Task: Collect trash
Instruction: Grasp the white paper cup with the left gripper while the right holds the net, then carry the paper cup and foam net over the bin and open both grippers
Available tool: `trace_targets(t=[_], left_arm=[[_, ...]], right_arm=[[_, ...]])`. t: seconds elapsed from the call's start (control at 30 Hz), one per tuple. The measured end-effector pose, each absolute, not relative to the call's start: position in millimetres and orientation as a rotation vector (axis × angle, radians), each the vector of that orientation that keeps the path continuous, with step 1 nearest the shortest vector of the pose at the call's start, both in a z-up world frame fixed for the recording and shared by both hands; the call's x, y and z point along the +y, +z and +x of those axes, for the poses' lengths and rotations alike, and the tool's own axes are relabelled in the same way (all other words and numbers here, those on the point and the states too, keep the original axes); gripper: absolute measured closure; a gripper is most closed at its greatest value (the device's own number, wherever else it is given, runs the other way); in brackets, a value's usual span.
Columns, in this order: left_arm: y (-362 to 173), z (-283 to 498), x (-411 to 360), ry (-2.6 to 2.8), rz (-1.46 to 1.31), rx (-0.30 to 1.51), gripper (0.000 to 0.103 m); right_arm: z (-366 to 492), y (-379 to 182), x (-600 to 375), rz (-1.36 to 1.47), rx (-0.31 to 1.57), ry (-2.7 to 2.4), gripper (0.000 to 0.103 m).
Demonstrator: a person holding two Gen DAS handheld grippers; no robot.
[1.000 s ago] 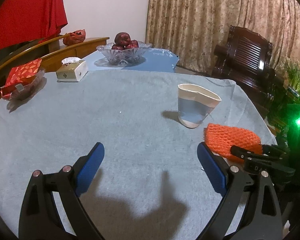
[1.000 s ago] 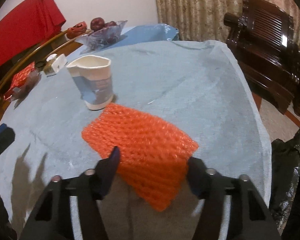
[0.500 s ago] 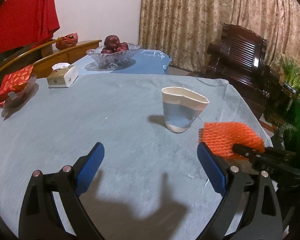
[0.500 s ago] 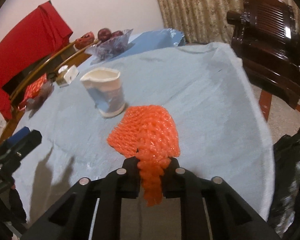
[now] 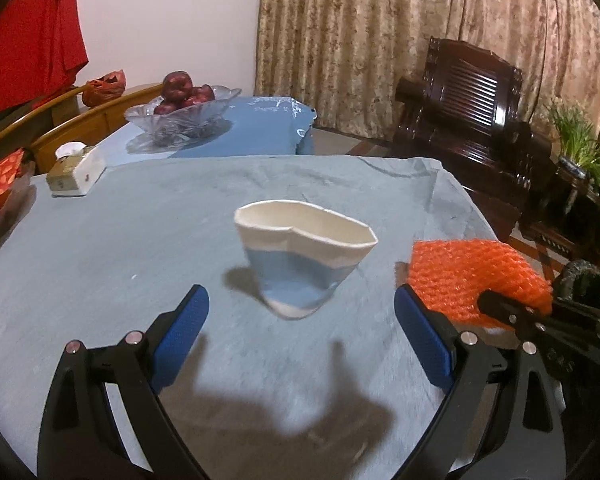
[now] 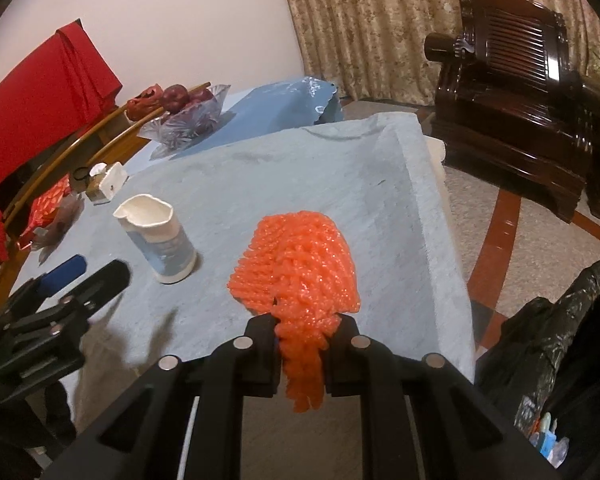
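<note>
Left wrist view: my left gripper (image 5: pixel 301 330) stands wide open above the grey cloth (image 5: pixel 140 248), holding nothing. The dented cup (image 5: pixel 302 258) stands upright straight ahead, between the lines of my blue pads (image 5: pixel 182 330) but beyond their tips, not touched. It looks nearer and more central than half a second ago. Open cloth runs left of the cup as far as the tissue box (image 5: pixel 76 170) near the left edge. Right of the cup lies the orange net (image 5: pixel 474 276), close to the table's right edge, with my right gripper (image 5: pixel 496 306) pinching its near side. Past that edge stand the dark chair (image 5: pixel 474 96) and a plant (image 5: pixel 578 140). The fruit bowl (image 5: pixel 182 116) sits well behind, on the blue table.

Right wrist view: my right gripper (image 6: pixel 300 334) is clamped tight on the net (image 6: pixel 298 268), whose near end bunches into a tail between the fingers and hangs below them. The rest of it fans out over the cloth (image 6: pixel 300 168). Compared with a second ago, when it lay flat between open fingers, it is gathered and narrower. The cup (image 6: pixel 158 240) stands left of it, apart. The cloth's right edge drops off just beside the net; beyond is floor, and a black bag (image 6: pixel 548 344) at lower right. My left gripper (image 6: pixel 80 274) shows at the left.
</note>
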State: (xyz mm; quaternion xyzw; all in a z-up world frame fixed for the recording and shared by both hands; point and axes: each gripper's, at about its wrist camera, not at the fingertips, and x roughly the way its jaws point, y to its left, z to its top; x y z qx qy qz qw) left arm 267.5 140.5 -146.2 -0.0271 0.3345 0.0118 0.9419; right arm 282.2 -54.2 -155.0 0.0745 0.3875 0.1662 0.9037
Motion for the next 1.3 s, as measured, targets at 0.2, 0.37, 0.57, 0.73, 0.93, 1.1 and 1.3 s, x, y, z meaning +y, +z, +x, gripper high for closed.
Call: trace_targets(t=[0.2,0.37,0.57,0.73,0.93,1.1,1.3], left_arm=[[-159,295,140,0.054,-0.064,0.708,0.012],[-165,310,142,0.047,-0.079,0.725,0.012],[-170,323,141,0.046,-0.085,0.741,0.014],[-170,321,143,0.038,-0.099,0.742,0.035],[-165,311,142,0.024,-0.109,0.738,0.048],[-151,296,137,0.010,-0.109,0.716,0.049],[-130,276,129,-0.008,-0.096,0.700,0.049]], right_arm=[[291,-161,-60,0.181,0.811,0.347,0.088],[296,-162,-58,0.188,0.812,0.354,0.088],[299,-161,-58,0.196,0.810,0.365,0.088],[296,-161,-57,0.197,0.811,0.369,0.088],[290,-155,-54,0.198,0.801,0.380,0.088],[282,-144,-55,0.204,0.780,0.386,0.088],[266,-127,-63,0.220,0.744,0.384,0.088]])
